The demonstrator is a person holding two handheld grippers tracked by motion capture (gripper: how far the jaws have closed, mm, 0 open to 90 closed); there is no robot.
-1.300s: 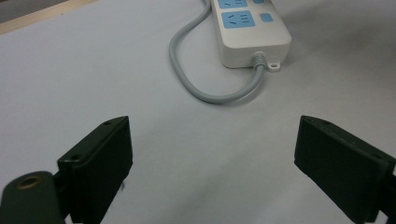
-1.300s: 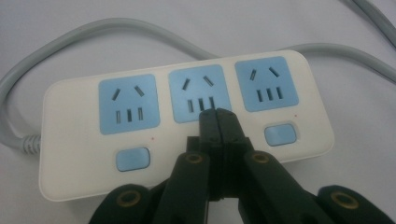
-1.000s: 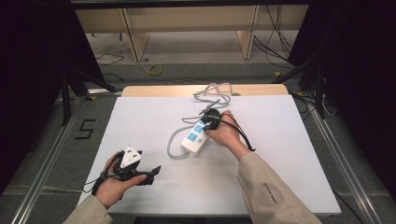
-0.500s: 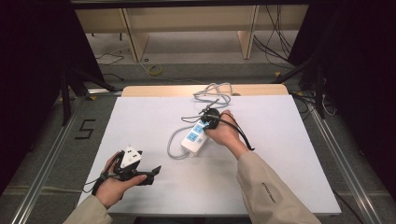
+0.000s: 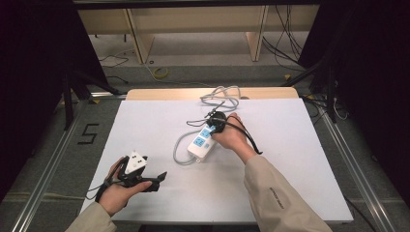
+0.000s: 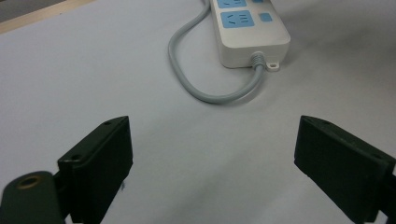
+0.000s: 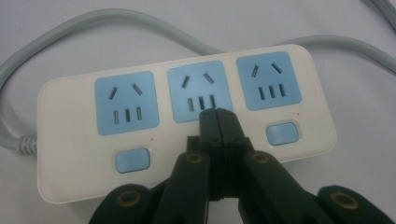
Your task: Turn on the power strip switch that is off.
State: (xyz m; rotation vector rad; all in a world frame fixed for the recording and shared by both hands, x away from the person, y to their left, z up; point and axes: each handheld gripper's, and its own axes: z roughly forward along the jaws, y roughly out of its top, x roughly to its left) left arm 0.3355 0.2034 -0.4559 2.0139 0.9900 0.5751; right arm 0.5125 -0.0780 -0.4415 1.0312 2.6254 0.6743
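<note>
The left tongs (image 5: 157,180) rest wide apart and empty at the near left of the table (image 5: 300,159). At centre lies the power strip (image 5: 202,142). Over its middle switch, perhaps touching, the right tongs (image 7: 217,116) are pressed together, holding nothing.

Materials and surface finishes on the desk.
The power strip (image 7: 187,126) has a smooth, faintly glossy cream plastic shell with matt blue plastic socket faces and switches; its grey cord (image 6: 187,74) looks like smooth rubbery sheathing. The desk (image 5: 145,125) carries a matt white sheet over a pale wooden edge. Both grippers' jaws are matt black plastic; the right gripper (image 7: 217,114) shows brass-coloured metal rivets.
</note>
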